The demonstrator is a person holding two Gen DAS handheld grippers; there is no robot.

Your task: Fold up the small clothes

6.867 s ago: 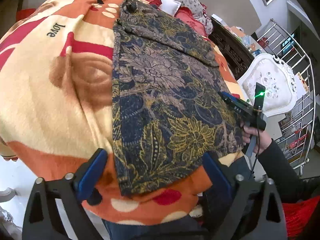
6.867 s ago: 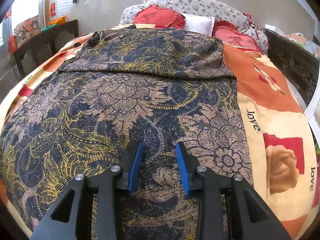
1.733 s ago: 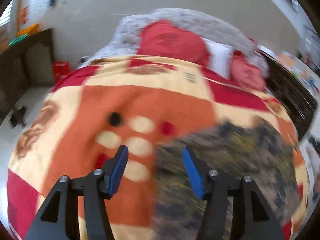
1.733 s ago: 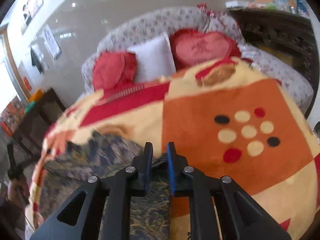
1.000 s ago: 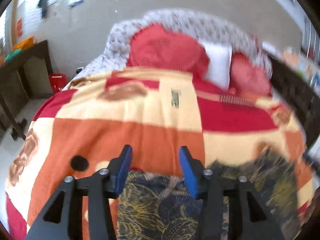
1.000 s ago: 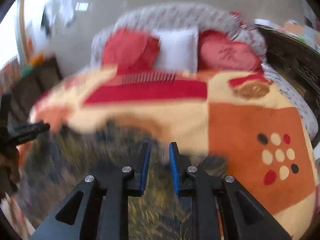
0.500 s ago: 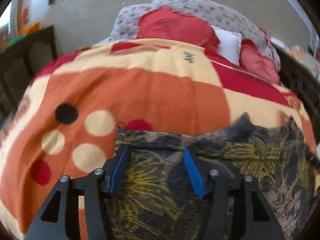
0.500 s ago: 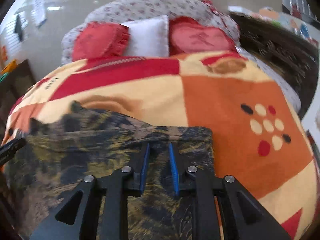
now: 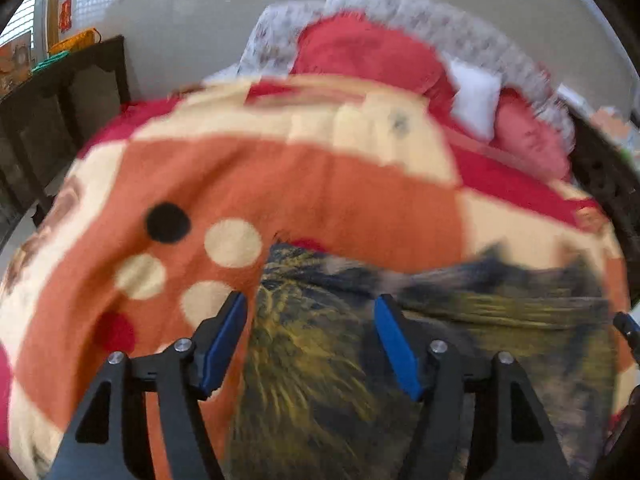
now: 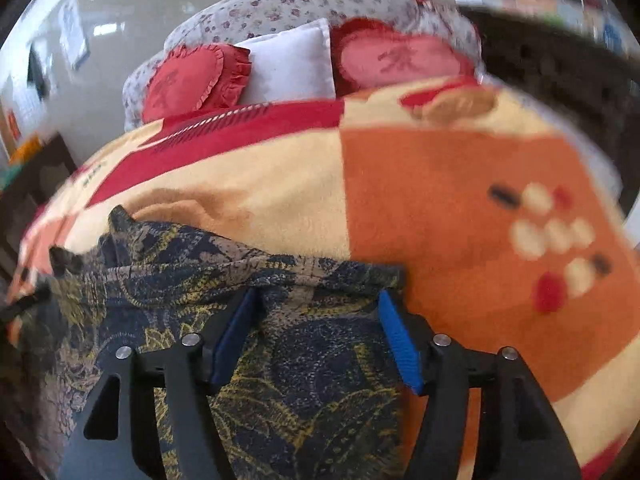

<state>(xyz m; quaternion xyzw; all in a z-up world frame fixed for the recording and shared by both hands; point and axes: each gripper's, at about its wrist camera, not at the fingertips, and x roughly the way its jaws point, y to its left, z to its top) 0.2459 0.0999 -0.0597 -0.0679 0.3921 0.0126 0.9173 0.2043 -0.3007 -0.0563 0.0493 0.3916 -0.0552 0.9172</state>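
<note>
Left wrist view: my left gripper [image 9: 310, 316] hangs spread wide over the patterned garment [image 9: 420, 360], which lies on the blanket [image 9: 320, 184] toward 6 o'clock. My right gripper [image 10: 316, 312] also gapes, straddling the garment's far edge.

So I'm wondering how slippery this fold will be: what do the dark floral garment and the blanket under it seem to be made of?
The dark floral garment looks like thin woven cloth with a matte printed pattern; its far edge lies in soft ripples. The blanket looks like thick plush fleece with a fuzzy nap and soft-edged colour blocks. It would probably grip rather than slide, though motion blur limits certainty.
</note>
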